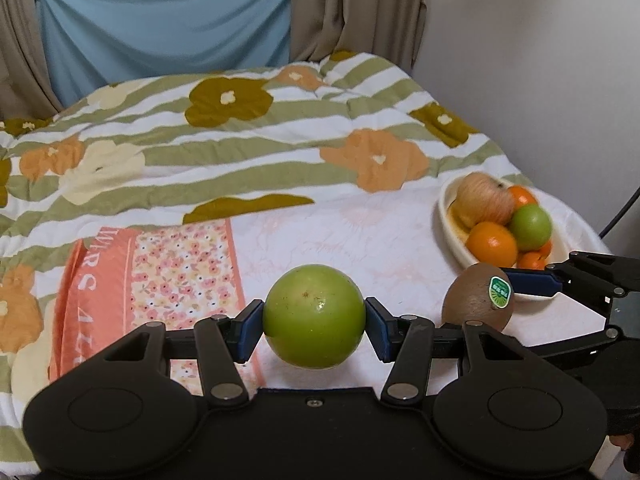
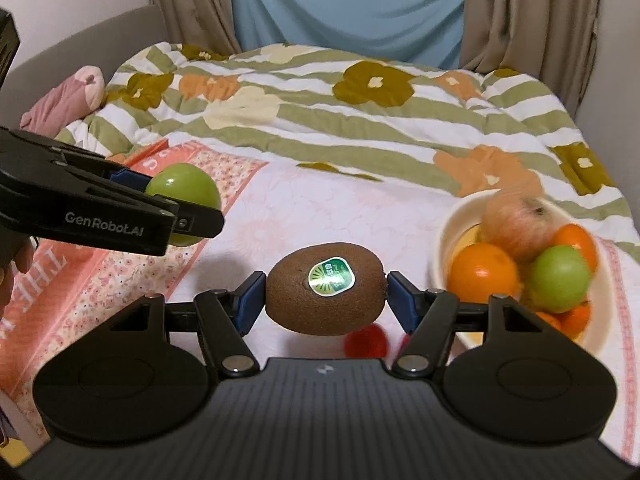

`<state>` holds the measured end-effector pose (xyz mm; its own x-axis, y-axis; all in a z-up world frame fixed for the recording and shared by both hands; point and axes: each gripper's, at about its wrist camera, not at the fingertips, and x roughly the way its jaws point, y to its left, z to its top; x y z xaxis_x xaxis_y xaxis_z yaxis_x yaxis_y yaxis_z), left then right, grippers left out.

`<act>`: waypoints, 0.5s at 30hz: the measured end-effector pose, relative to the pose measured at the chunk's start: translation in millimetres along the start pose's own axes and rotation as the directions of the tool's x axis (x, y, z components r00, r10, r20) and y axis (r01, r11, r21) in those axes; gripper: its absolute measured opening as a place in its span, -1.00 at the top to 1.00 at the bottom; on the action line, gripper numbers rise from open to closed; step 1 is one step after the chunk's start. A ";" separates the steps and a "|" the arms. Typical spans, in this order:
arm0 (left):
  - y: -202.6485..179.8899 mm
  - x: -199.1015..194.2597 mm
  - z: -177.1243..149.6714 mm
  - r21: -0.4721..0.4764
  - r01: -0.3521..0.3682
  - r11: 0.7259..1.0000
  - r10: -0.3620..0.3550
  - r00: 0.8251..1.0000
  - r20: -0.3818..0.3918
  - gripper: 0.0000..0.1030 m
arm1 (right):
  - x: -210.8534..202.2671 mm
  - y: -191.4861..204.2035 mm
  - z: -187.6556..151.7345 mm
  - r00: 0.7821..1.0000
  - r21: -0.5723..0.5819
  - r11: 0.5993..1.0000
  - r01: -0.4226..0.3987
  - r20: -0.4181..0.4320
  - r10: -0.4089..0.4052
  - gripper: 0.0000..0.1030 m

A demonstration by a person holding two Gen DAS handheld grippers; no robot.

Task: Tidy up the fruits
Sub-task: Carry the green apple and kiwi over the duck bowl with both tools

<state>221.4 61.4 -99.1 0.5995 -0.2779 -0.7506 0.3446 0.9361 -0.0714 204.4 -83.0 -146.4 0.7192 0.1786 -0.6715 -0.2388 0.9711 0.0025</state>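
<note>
Fruit is clamped in both tools above the bed. A green apple (image 1: 314, 316) is pinched between the blue pads of the left gripper (image 1: 314, 322). A stickered kiwi (image 2: 325, 288) is squeezed in the right gripper (image 2: 326, 298), at three o'clock from the apple. A cream bowl (image 2: 444, 236) of oranges and apples is seen at two o'clock on the pink sheet (image 2: 288, 208).

Both views are lit softly and evenly, and glare is seen on the kiwi sticker (image 2: 331, 275). The fruit bowl (image 2: 448, 216) is smeared by motion blur. The corners are bent and darkened by fisheye distortion.
</note>
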 end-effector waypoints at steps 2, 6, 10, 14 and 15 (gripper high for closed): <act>-9.4 -8.2 1.9 -0.003 -0.002 1.000 0.002 1.000 0.015 -0.12 | -12.6 -7.5 0.8 1.000 0.000 1.000 0.009 0.008 -0.009 -0.56; -31.7 -21.4 6.9 -0.002 -0.013 1.000 0.013 0.999 0.038 -0.12 | -40.0 -30.2 0.7 0.999 0.011 1.000 0.017 0.027 -0.017 -0.56; -57.7 -27.9 12.1 -0.009 -0.010 1.000 0.011 0.998 0.056 -0.12 | -61.5 -56.0 -0.7 0.999 0.025 0.999 0.027 0.046 -0.028 -0.56; -89.5 -26.2 17.6 0.003 0.002 1.000 -0.002 0.998 0.067 -0.12 | -76.1 -86.0 -3.9 0.998 0.039 0.999 0.033 0.054 -0.035 -0.56; -97.2 -24.2 18.4 0.005 0.007 1.000 -0.007 0.998 0.068 -0.12 | -78.8 -94.2 -5.5 0.998 0.040 0.999 0.036 0.057 -0.038 -0.56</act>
<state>186.7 -26.8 -61.9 0.6444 -0.2987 -0.7039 0.3520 0.9331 -0.0737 166.6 -189.5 -97.8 0.7635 0.1505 -0.6280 -0.1870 0.9823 0.0080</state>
